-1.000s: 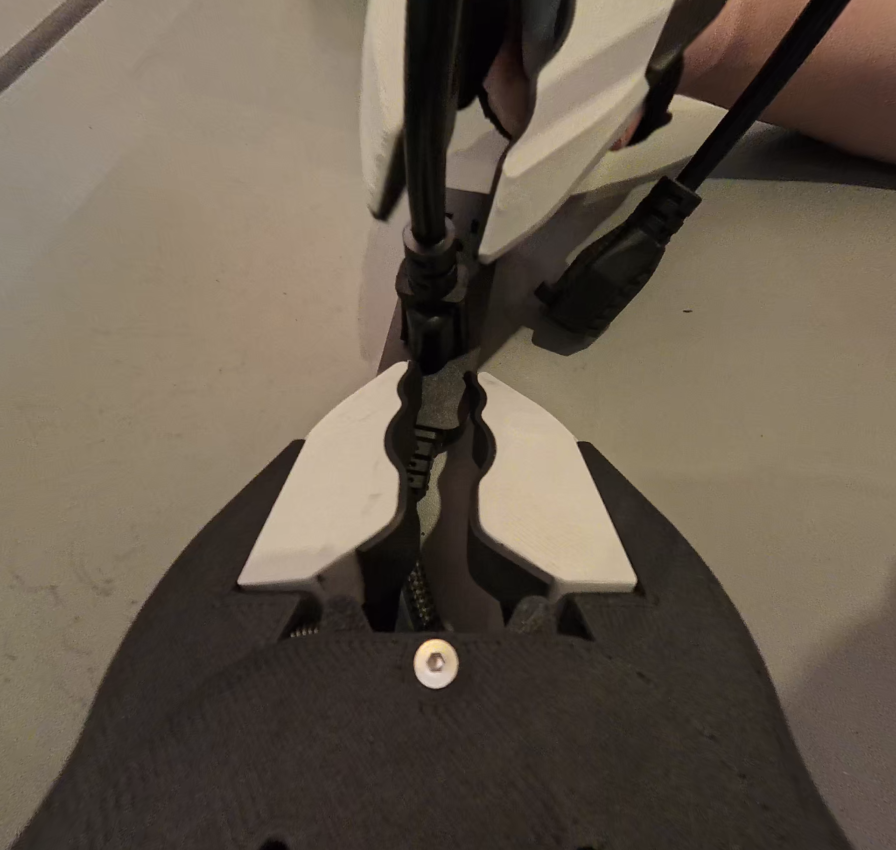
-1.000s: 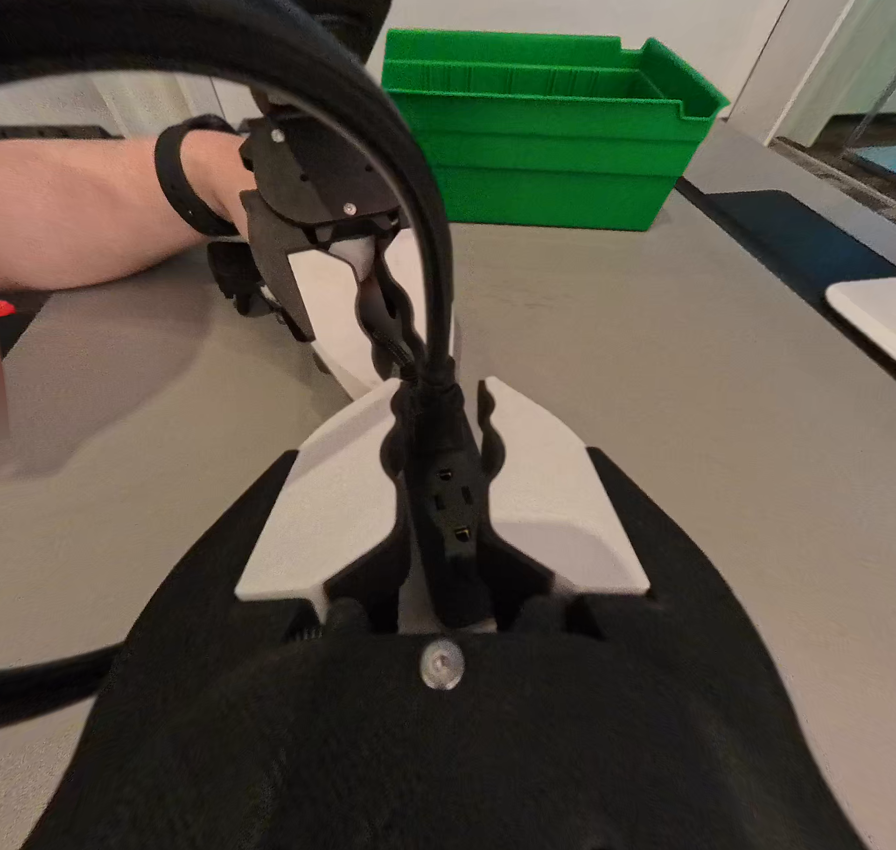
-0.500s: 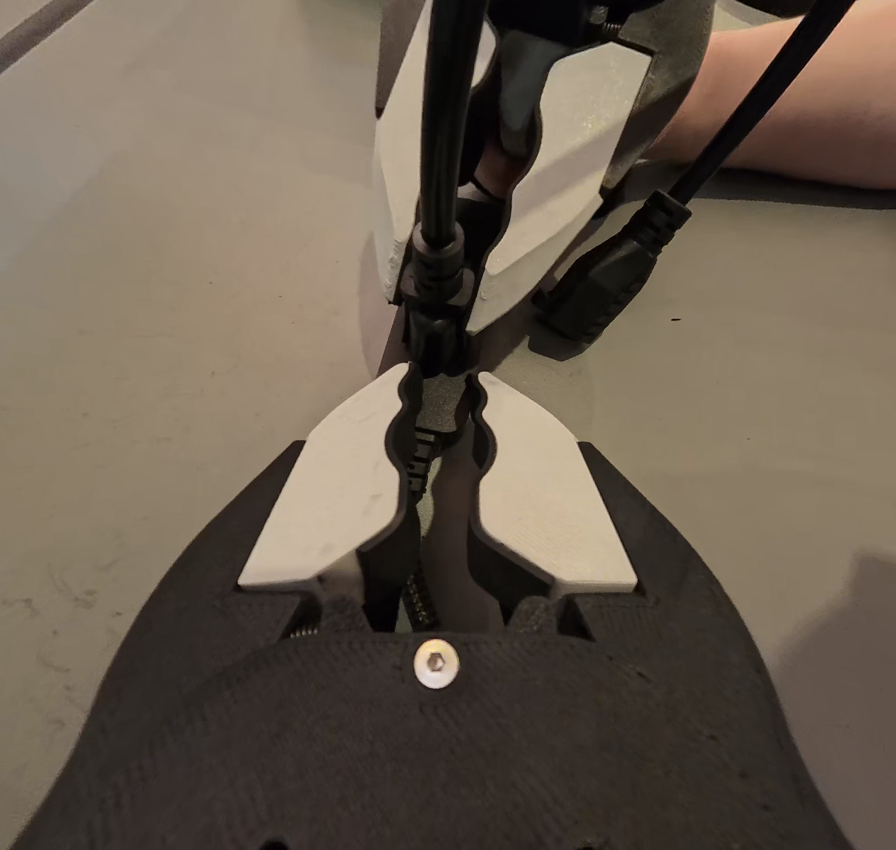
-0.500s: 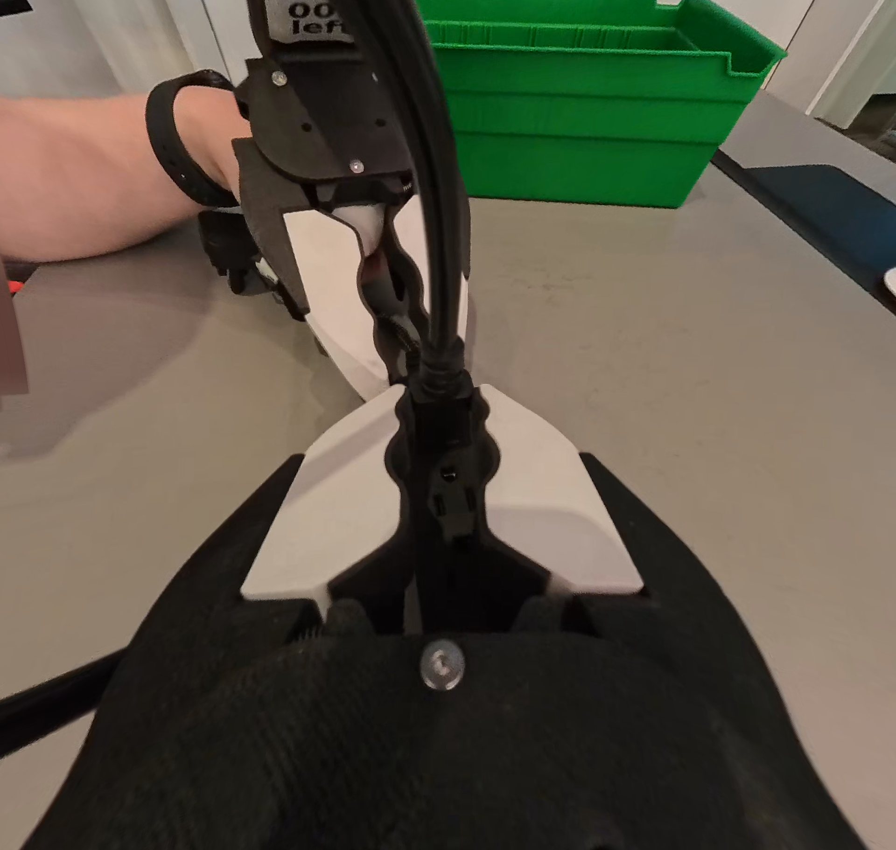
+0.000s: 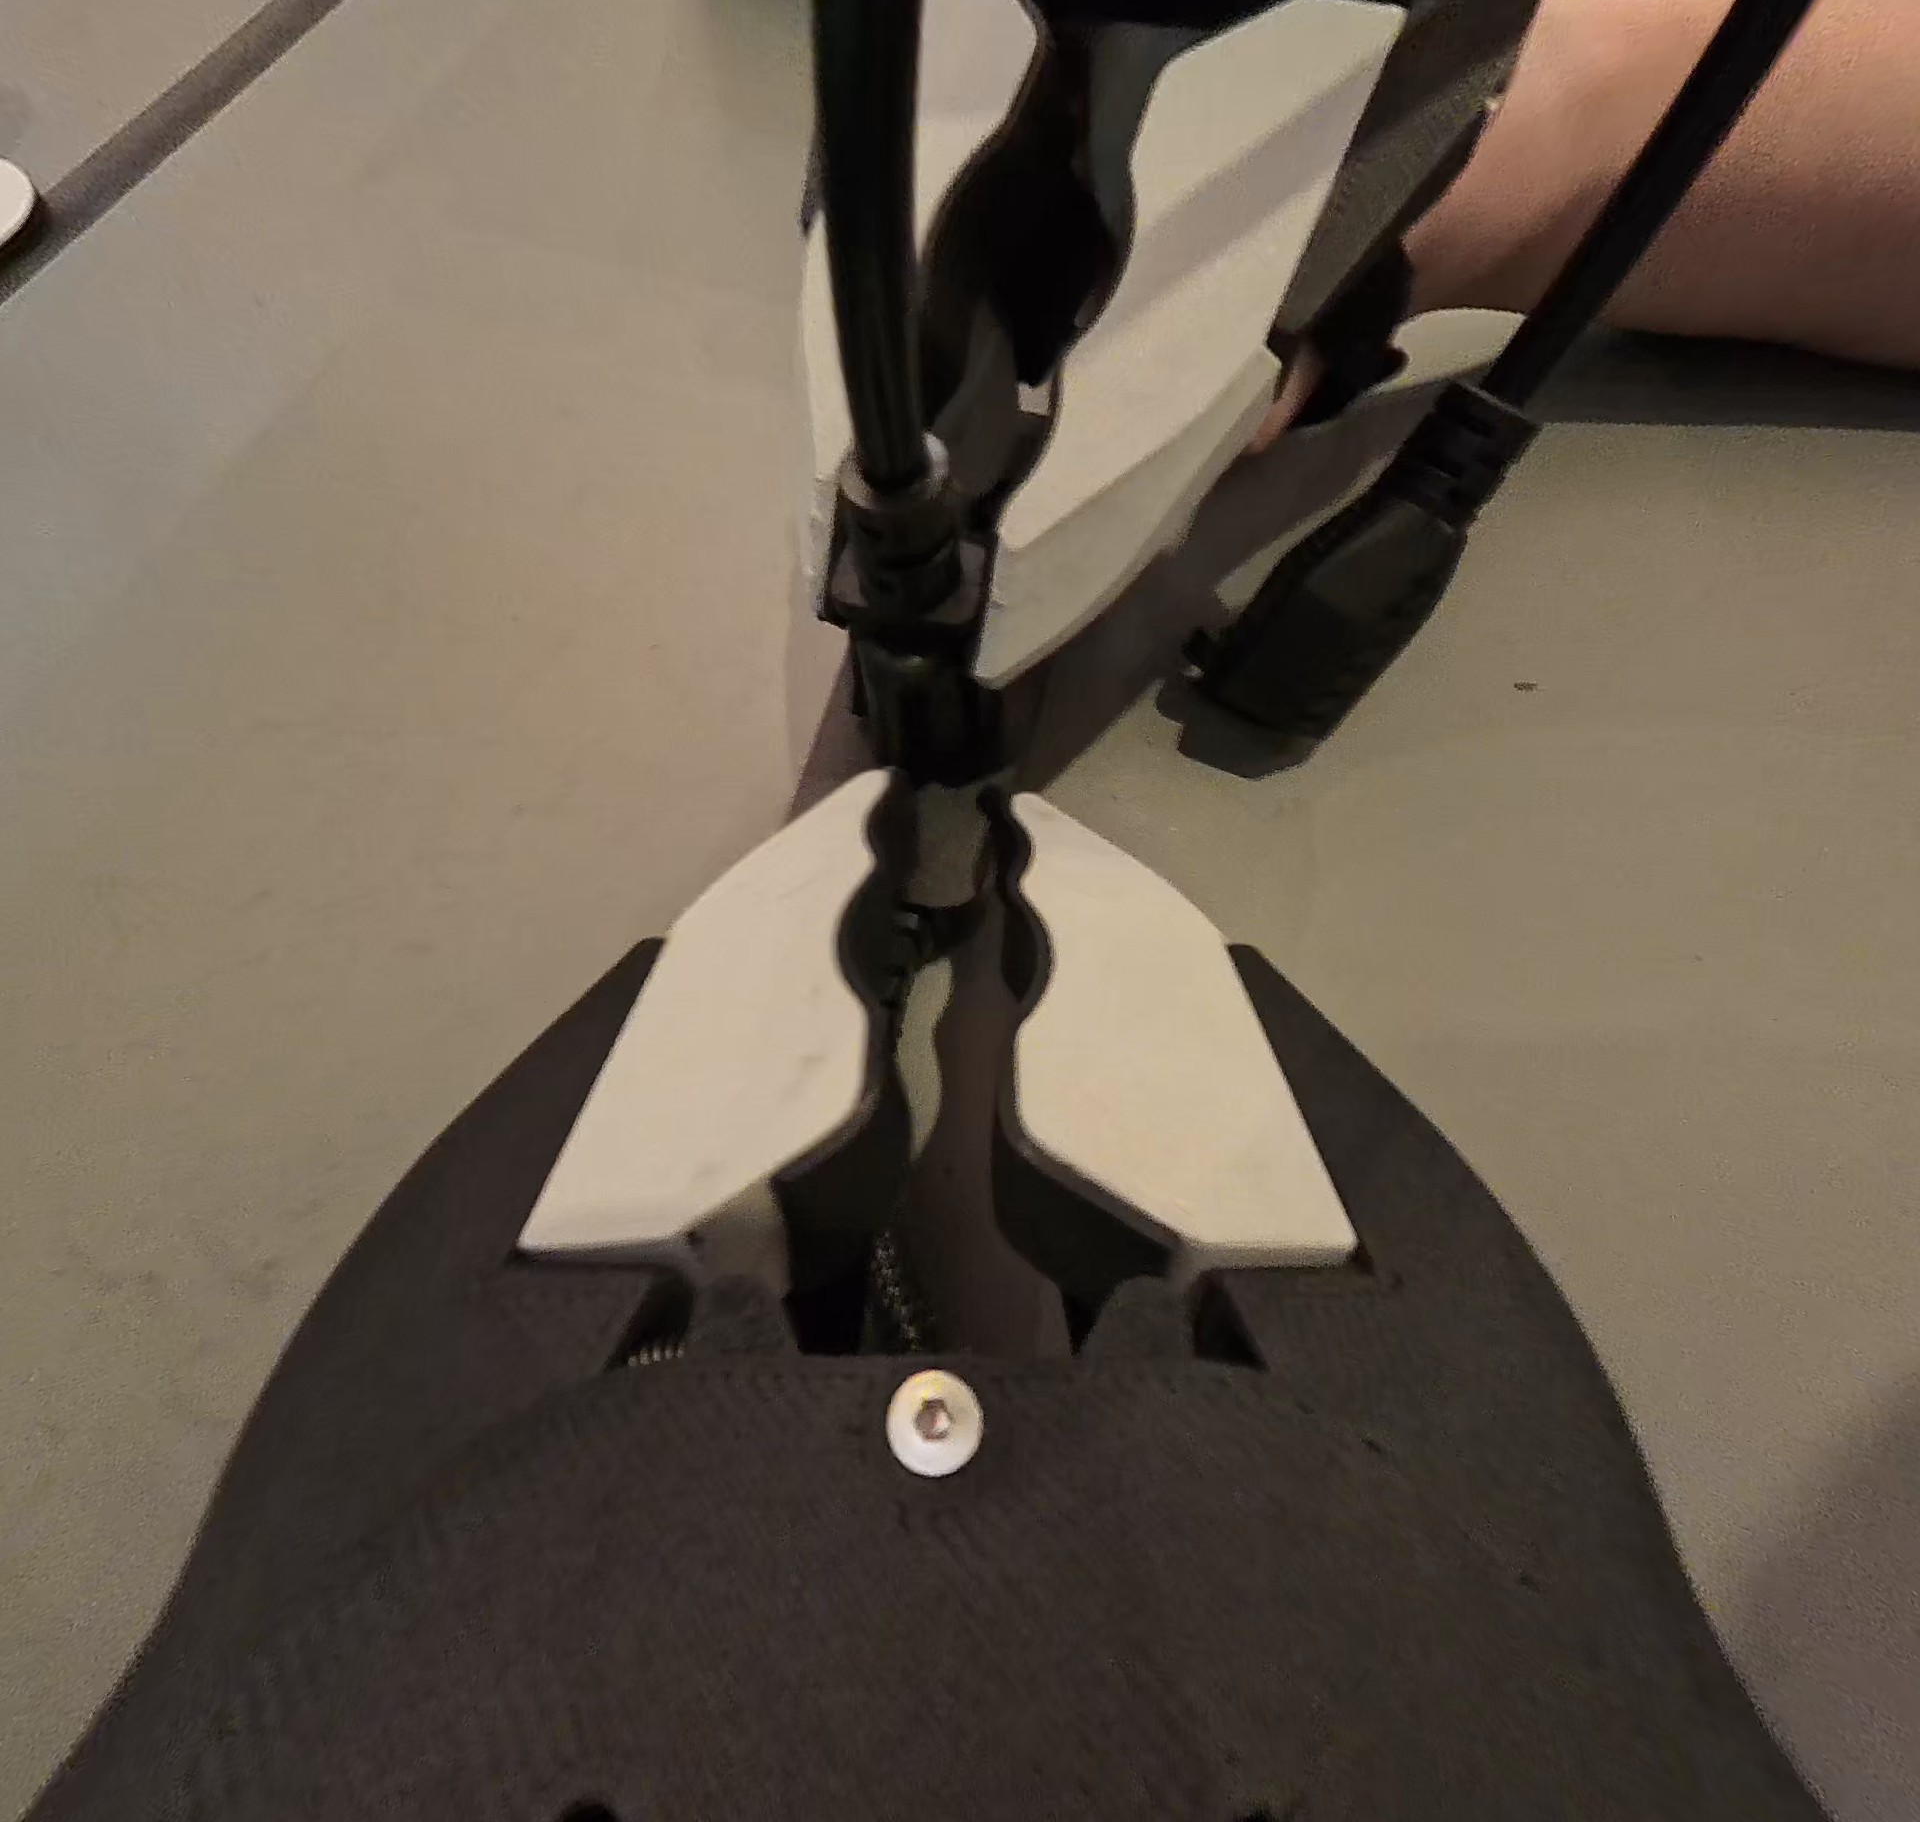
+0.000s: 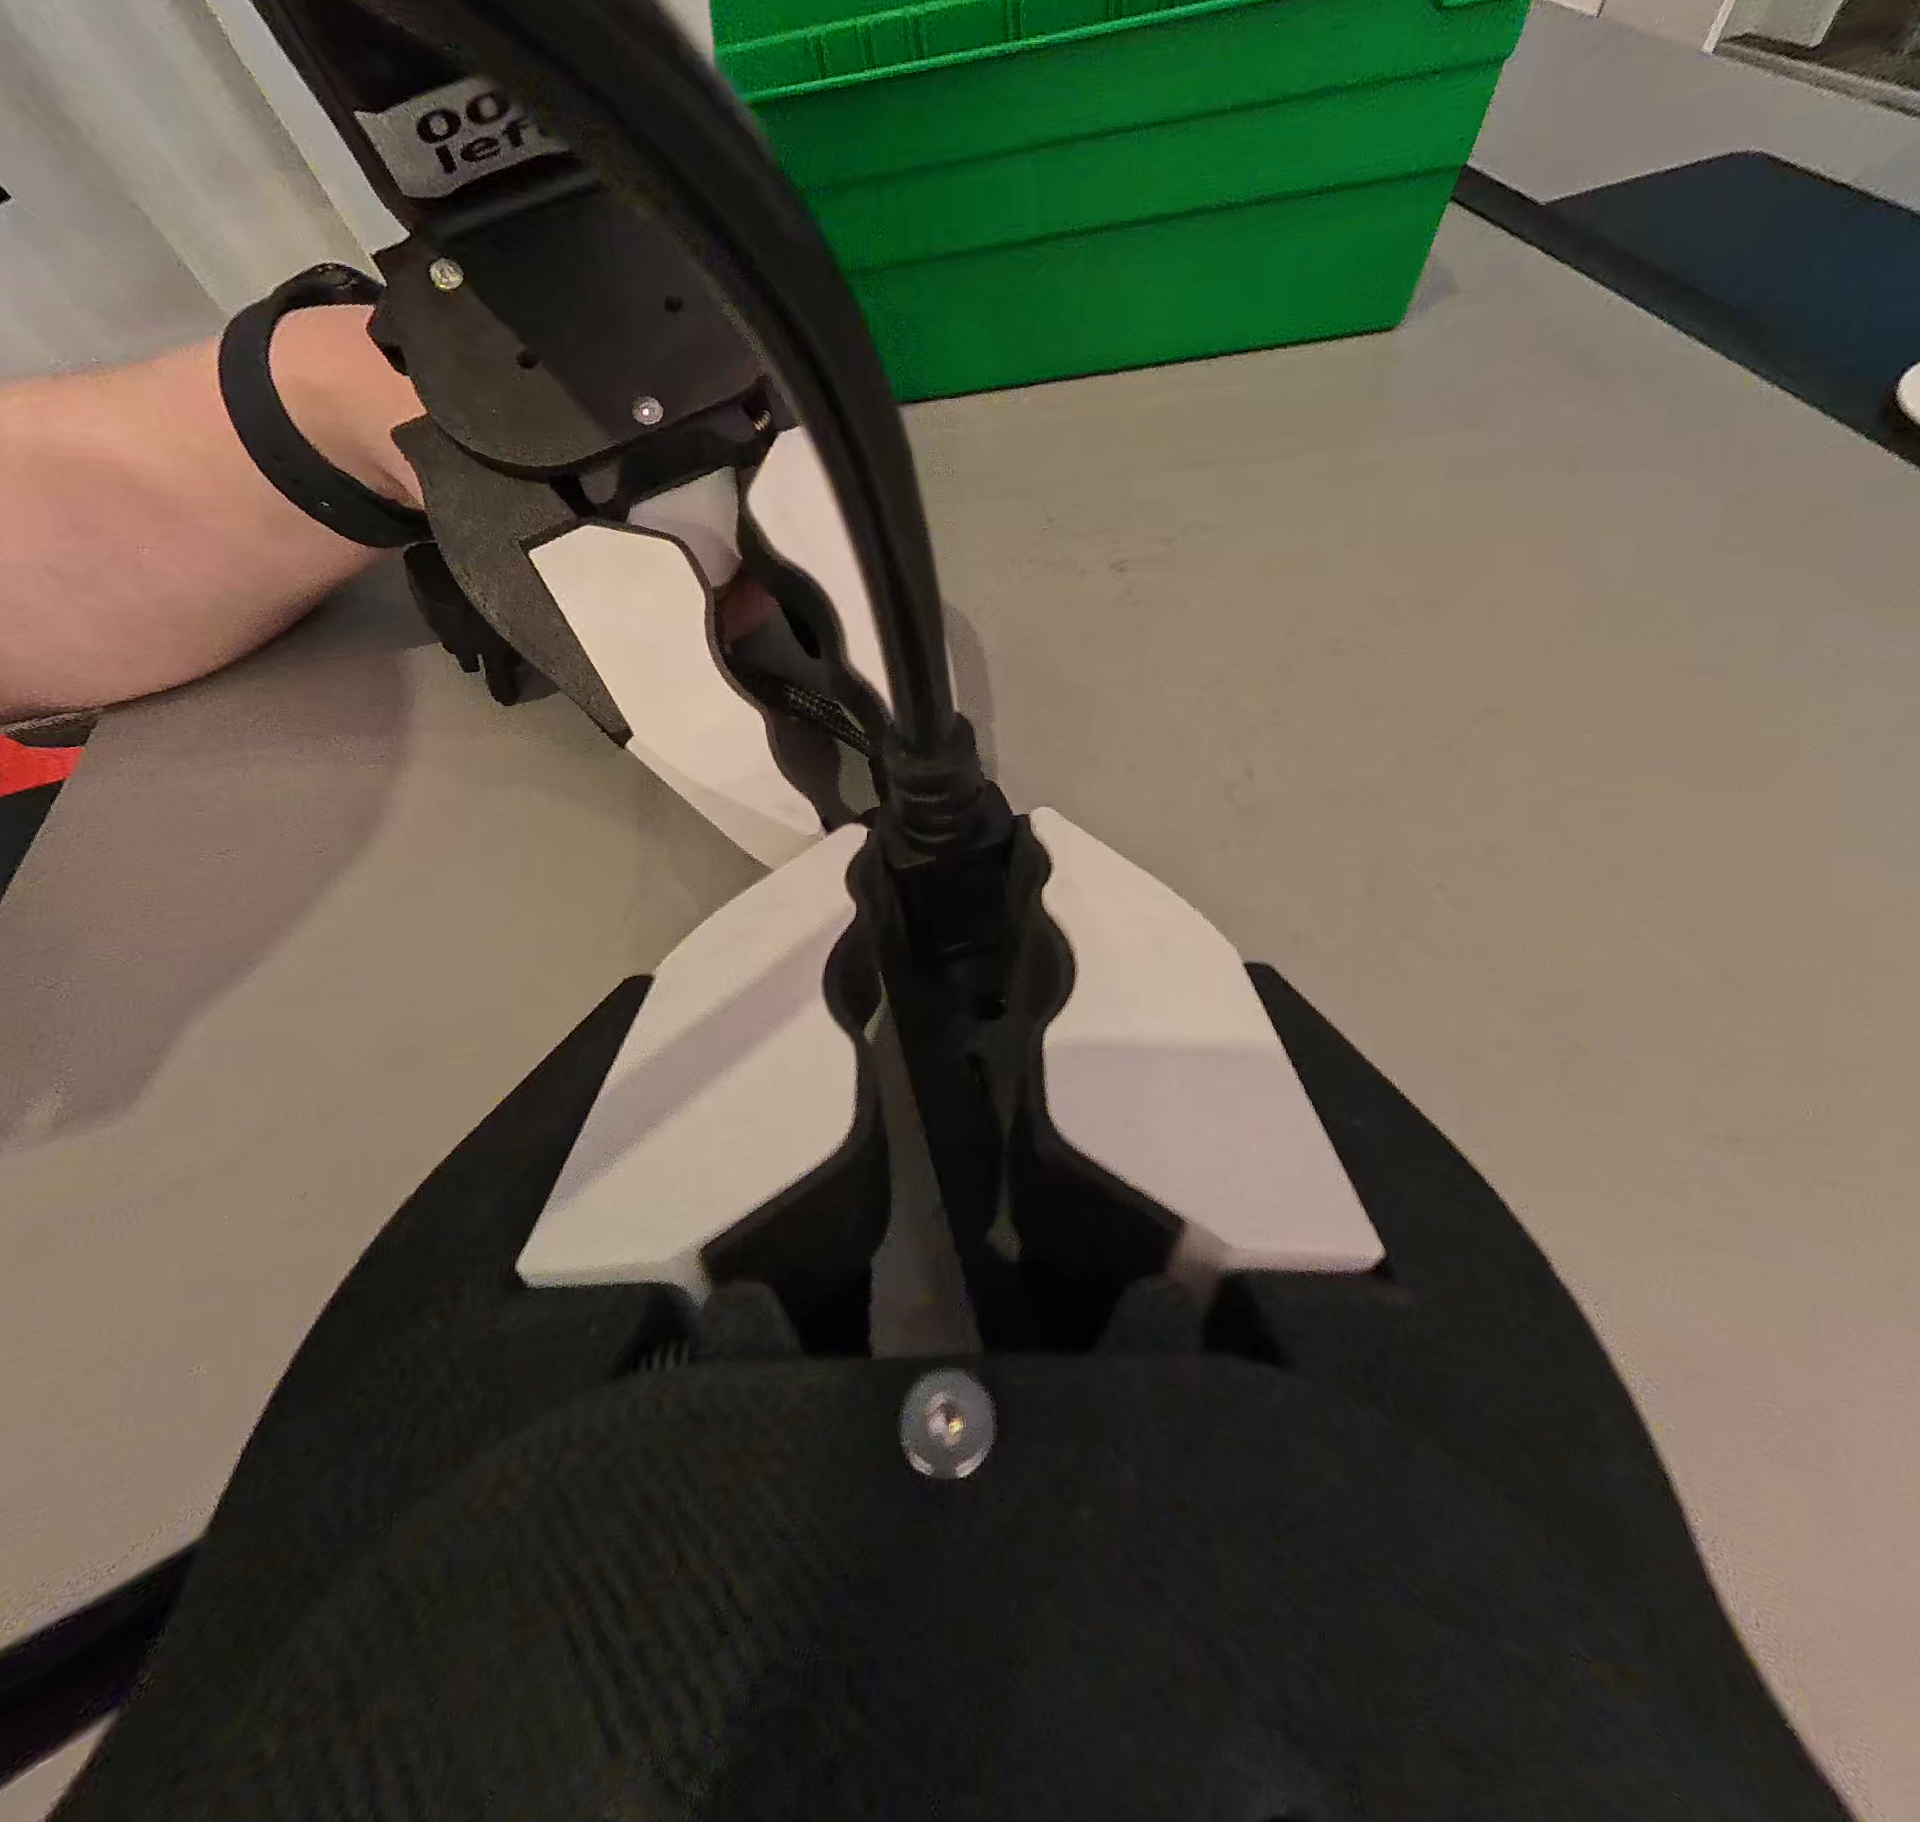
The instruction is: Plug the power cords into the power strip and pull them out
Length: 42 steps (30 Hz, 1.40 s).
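Gripping a small grey plug-end piece at its tips, the left tool (image 5: 940, 842) sits at frame centre in the left wrist view, white fingers (image 5: 758, 1024) closed onto it; a braided lead runs back between them toward the tool body. Just above it, a black connector (image 5: 902, 567) with a thick black cord (image 5: 868, 162) rising to the top edge lines up end to end with the grey piece; whether the two are fully seated cannot be told.

Right tool (image 6: 945, 899), centre of the right wrist view, is clamped on that black connector (image 6: 940, 868); its cord (image 6: 790, 338) arcs up and out the upper left. In the left wrist view the same tool (image 5: 1023, 484) appears at upper centre, pointing down toward the camera.

A second black plug (image 5: 1340, 588) lies on the grey desk (image 5: 364, 525) at mid right of the left view, cord running to the upper right corner. A bare forearm (image 5: 1714, 214) rests at upper right.

In the right view, a green bin (image 6: 1143, 193) stands on the desk (image 6: 1455, 733) at upper centre; a forearm with a black wristband (image 6: 281, 411) is at mid left.
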### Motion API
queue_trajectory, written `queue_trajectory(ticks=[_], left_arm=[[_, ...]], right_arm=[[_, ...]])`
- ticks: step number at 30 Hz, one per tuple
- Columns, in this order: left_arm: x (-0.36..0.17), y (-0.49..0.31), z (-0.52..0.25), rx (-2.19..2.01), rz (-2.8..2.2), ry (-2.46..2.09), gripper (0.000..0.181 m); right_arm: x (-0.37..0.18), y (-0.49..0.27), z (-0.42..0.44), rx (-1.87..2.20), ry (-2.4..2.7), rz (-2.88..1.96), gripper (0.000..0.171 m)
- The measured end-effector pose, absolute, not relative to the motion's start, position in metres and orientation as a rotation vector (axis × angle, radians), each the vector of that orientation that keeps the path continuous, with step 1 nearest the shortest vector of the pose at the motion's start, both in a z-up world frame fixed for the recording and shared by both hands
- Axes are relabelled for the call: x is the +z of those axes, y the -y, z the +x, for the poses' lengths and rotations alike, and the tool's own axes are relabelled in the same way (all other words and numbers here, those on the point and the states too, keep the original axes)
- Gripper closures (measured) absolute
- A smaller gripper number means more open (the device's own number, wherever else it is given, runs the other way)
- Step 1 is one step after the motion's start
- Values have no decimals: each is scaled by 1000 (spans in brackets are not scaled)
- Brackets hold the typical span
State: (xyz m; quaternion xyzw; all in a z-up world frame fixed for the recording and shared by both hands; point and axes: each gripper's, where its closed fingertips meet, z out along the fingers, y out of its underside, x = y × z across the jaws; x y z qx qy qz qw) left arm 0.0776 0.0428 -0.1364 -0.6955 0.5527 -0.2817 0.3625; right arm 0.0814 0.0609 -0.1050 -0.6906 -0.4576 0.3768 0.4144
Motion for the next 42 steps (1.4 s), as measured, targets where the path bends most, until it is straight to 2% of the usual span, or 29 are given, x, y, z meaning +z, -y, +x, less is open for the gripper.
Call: queue_trajectory(ticks=[1,7,9,10,14,17,21,25,30,42], left_arm=[[-137,-38,79,-734,-1767,-1457,176],[-135,-37,86,-648,-1733,-1449,177],[-135,-41,84,-598,-1736,-1422,166],[-134,-48,81,-568,-1758,-1382,150],[-117,-50,79,-678,-1735,-1317,145],[-98,-45,88,-817,-1658,-1249,147],[-103,-45,97,-760,-1601,-1317,145],[-114,-51,109,-746,-1619,-1401,149],[-111,-58,109,-813,-1622,-1416,159],[-109,-58,120,-856,-1467,-1622,157]], right_arm=[[-105,-60,83,952,1135,-1737,150],[-106,-58,87,864,1196,-1690,149],[-107,-57,87,879,1216,-1684,148],[-107,-57,87,883,1220,-1689,148],[-103,-53,96,844,1265,-1682,142],[-92,-51,116,827,1303,-1654,143],[-111,-49,125,837,1364,-1685,144],[-132,-57,131,764,1404,-1745,169],[-133,-58,133,759,1405,-1777,168],[-134,-56,132,671,1449,-1762,167]])
